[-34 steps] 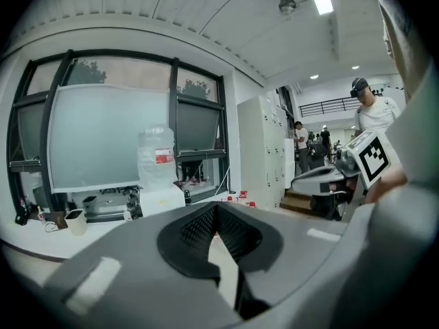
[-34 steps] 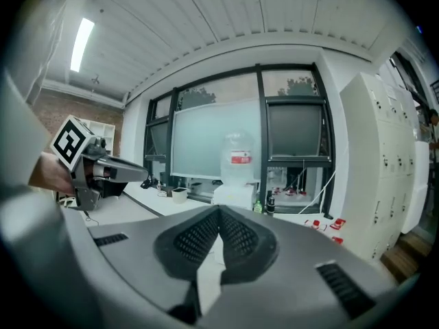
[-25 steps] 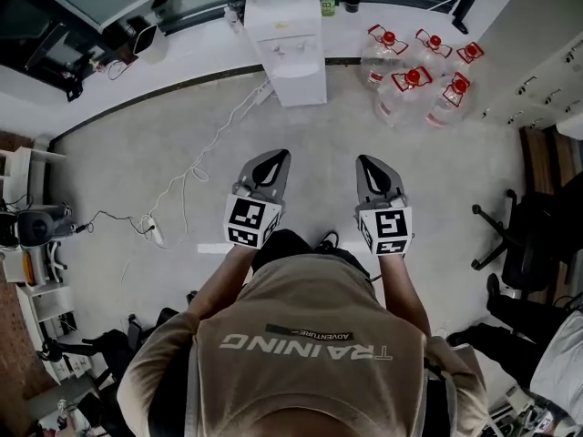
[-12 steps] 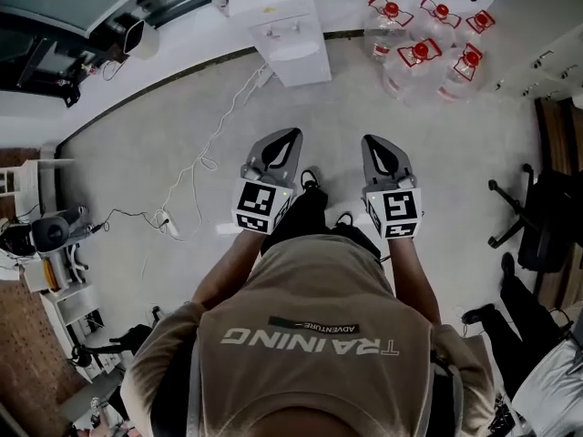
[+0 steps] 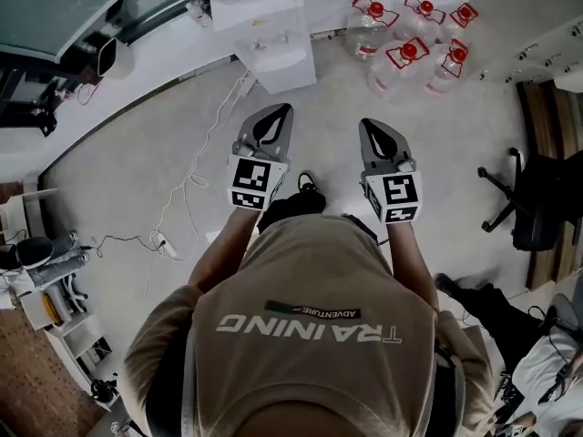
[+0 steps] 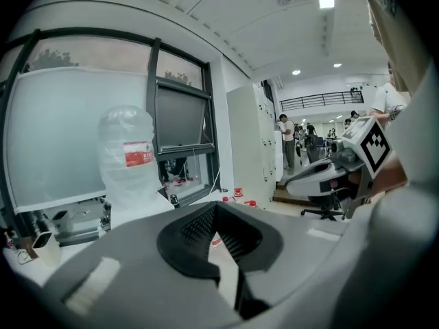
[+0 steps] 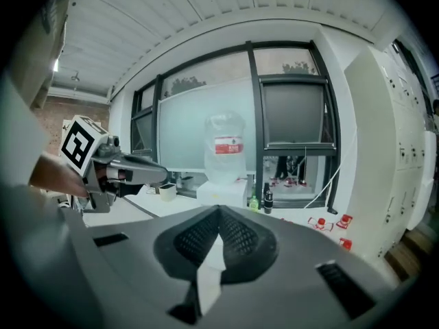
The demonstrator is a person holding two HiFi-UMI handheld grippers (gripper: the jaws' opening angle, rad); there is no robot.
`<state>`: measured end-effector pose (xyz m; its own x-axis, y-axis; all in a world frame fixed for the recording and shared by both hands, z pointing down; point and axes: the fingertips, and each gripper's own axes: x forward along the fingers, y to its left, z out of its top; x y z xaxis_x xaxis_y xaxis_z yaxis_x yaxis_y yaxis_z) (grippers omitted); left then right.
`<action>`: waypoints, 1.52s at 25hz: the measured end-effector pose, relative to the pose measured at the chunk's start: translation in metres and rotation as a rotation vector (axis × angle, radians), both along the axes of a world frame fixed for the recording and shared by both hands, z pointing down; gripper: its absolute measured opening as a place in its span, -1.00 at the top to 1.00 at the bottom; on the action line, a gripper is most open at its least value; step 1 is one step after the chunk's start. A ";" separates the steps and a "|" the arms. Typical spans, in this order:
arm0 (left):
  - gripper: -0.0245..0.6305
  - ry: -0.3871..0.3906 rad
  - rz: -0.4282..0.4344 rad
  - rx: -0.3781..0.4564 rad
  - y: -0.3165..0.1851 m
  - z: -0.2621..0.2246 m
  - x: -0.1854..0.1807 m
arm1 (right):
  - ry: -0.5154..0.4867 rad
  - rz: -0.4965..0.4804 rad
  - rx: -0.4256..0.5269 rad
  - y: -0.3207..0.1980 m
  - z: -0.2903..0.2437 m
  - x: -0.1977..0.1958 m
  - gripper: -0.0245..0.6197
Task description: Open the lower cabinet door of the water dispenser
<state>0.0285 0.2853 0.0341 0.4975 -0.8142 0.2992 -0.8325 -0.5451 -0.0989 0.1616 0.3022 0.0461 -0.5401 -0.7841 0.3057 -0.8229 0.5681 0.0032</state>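
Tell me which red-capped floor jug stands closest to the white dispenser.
The leftmost jug in the cluster; the other four stand farther right of the dispenser.

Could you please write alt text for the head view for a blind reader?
A person, seen from above, points the shut left claw and shut right claw at a white water dispenser; water bottles stand beside it.

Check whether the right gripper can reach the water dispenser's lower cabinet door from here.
Probably not yet. The right gripper, jaws shut and empty, hangs short of the water dispenser, with bare floor between. Nothing blocks the way; the water bottles stand off to the side.
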 end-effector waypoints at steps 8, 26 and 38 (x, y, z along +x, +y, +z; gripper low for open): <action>0.93 0.085 0.035 -0.065 -0.053 0.023 -0.036 | 0.025 0.030 -0.025 -0.054 -0.001 -0.047 0.90; 0.93 0.063 -0.058 -0.088 -0.160 0.028 -0.017 | 0.002 -0.134 -0.079 -0.185 0.032 -0.039 0.90; 0.92 0.045 -0.231 -0.119 -0.261 0.019 0.009 | -0.059 -0.278 -0.095 -0.308 0.035 -0.002 0.90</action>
